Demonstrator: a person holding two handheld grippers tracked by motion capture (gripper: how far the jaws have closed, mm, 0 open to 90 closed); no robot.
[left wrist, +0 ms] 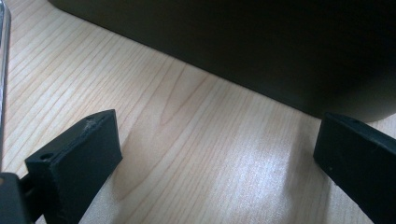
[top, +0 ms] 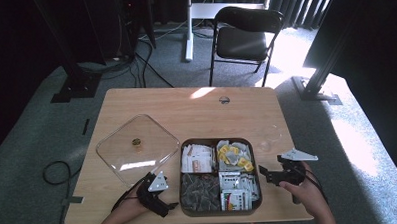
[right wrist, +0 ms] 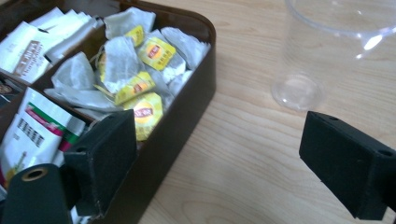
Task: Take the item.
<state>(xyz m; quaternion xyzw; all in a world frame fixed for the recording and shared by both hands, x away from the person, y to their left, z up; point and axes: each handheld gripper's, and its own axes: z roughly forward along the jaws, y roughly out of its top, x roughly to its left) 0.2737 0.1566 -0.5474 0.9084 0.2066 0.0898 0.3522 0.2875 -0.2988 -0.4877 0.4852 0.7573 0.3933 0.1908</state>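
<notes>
A dark brown box [top: 259, 180] with four compartments sits on the wooden table [top: 196, 112] near its front edge. It holds tea bags with yellow tags [right wrist: 149, 109], white sachets [top: 197, 158], dark packets [top: 199, 192] and green-and-red packets [right wrist: 35, 133]. My left gripper [top: 162, 203] rests just left of the box, open, its jaws wide apart over bare wood with the box's dark wall [left wrist: 261, 51] ahead. My right gripper [top: 268, 173] hangs open at the box's right wall [right wrist: 187, 112]. A clear plastic cup [right wrist: 327, 51] stands on the table beyond it.
A clear square lid [top: 137, 148] with a small gold knob lies on the table left of the box. A black folding chair [top: 244, 38] stands beyond the far edge. Cables run across the carpet on the left.
</notes>
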